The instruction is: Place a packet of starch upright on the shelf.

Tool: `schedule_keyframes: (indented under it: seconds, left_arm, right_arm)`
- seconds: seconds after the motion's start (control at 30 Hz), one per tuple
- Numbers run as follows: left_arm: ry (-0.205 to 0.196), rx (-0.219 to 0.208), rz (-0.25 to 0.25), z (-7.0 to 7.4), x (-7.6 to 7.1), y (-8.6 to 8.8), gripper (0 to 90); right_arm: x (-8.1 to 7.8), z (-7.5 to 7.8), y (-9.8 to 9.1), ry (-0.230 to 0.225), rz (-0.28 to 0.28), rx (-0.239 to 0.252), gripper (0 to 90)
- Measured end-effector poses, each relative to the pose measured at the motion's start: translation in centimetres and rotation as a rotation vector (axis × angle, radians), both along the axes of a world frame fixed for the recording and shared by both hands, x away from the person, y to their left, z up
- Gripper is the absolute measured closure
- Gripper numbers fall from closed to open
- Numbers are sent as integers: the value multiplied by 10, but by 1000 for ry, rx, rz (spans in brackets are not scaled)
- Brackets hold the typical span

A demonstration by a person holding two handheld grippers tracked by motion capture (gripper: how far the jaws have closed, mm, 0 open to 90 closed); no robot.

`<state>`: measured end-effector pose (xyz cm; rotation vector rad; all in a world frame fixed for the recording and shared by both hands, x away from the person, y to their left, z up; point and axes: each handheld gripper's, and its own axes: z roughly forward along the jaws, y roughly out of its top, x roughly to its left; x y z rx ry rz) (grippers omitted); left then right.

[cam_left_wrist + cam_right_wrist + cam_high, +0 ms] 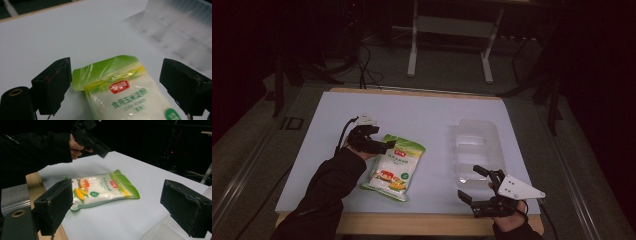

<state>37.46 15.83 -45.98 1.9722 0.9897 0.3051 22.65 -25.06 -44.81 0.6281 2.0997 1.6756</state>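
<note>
Lying flat: corn starch bag point(393, 167), on the white table point(422, 117), left of centre, green top end pointing away from the person.
Left gripper point(381, 145): jaws spread wide, holding nothing; poised at the bag's green top edge, one jaw on each side of it in the left gripper view; contact cannot be told.
Right gripper point(473, 184): jaws wide apart, empty, near the table's front edge, just beside the clear plastic tray point(477, 145).
Tray: right of the bag, apart from it.
</note>
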Motion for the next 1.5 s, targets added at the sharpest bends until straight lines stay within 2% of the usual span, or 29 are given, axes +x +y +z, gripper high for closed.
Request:
schedule_keyframes:
  seconds: [0.07, 0.17, 0.23, 0.3, 0.47, 0.6, 0.73, 0.8, 0.87, 0.97, 1.03, 1.07, 1.1, 1.13, 1.17, 1.3, 1.43, 1.47, 1.5]
  left_arm:
    - [6, 28, 25, -7, 5, -2, 113]
    - [36, 31, 43, -16, 12, -2, 113]
    - [49, 24, 42, -22, 16, -2, 113]
    - [83, 16, 42, -28, 19, -2, 113]
    - [144, 60, 33, -46, 23, -5, 117]
    - [186, 36, 58, -55, 26, -4, 147]
    - [212, 63, 45, -64, 28, -5, 188]
    - [232, 56, 37, -69, 28, -5, 193]
    - [224, 51, 44, -69, 27, -5, 206]
    - [221, 68, 41, -69, 26, -7, 229]
    - [223, 67, 27, -68, 25, -9, 308]
    - [223, 67, 27, -68, 25, -9, 308]
    - [234, 66, -6, -67, 23, -11, 387]
    - [240, 57, -10, -68, 21, -12, 474]
    - [230, 68, -19, -68, 19, -14, 500]
    - [219, 88, -33, -68, 17, -15, 728]
    - [208, 98, -37, -67, 16, -16, 793]
    - [188, 122, -50, -65, 13, -19, 842]
    - [185, 128, -45, -64, 12, -20, 846]
  right_arm:
    - [0, 0, 0, -2, 1, 1, 107]
    - [0, 0, 0, -4, 2, -4, 107]
    - [0, -1, 0, -2, 3, -4, 107]
    - [0, -1, 0, 0, 4, -6, 107]
    - [1, -2, 1, 4, 7, -9, 107]
    - [0, -2, 1, 1, 6, -10, 107]
    - [1, -3, 1, 5, 12, -8, 136]
    - [1, -3, 1, 6, 15, -10, 135]
    - [0, -3, 1, 7, 16, -12, 135]
    - [0, -3, 1, 9, 13, -13, 135]
    - [0, -3, 1, 8, 12, -13, 135]
    - [0, -3, 1, 5, 12, -13, 135]
    - [0, -2, 1, 3, 9, -12, 135]
    - [0, -2, 1, 2, 6, -13, 135]
    - [0, -2, 1, 2, 5, -13, 135]
    - [1, -2, 0, 6, -5, -10, 135]
    - [1, -2, 0, 3, -7, -13, 135]
    - [1, -2, 0, 3, -9, -13, 135]
    - [1, -2, 0, 4, -12, -12, 136]
